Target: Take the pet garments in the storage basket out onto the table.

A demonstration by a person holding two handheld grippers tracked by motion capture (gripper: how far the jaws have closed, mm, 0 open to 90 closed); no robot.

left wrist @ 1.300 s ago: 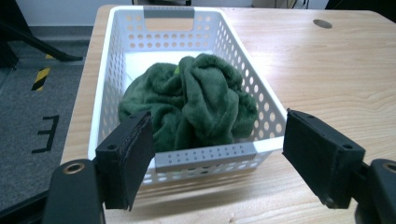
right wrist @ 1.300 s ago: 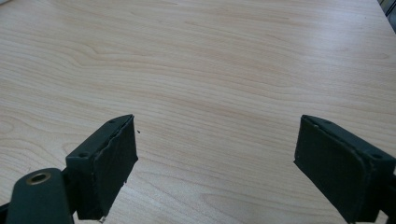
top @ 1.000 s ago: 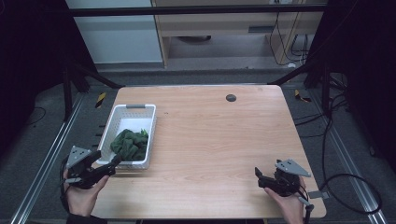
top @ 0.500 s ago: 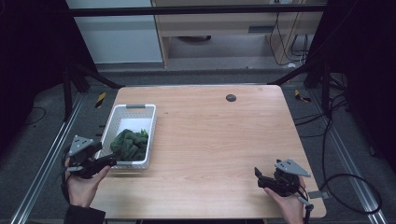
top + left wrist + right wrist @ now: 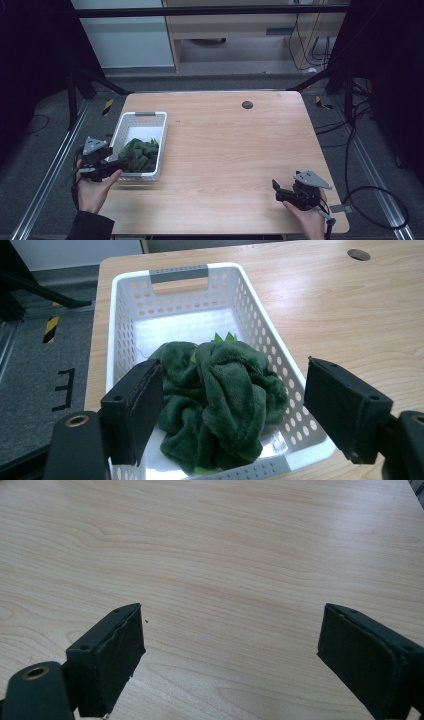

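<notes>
Jaws spread wide on my left gripper (image 5: 235,415) by basket (image 5: 125,305), empty; right gripper (image 5: 230,655) likewise.

Left tool (image 5: 118,164) drawn back from the green cloth (image 5: 139,154) (jaws apart), toward the basket's (image 5: 140,117) near-left corner

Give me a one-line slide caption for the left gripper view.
Open left gripper poised before a white perforated basket holding a crumpled dark green plush cloth on a wooden table.
</notes>
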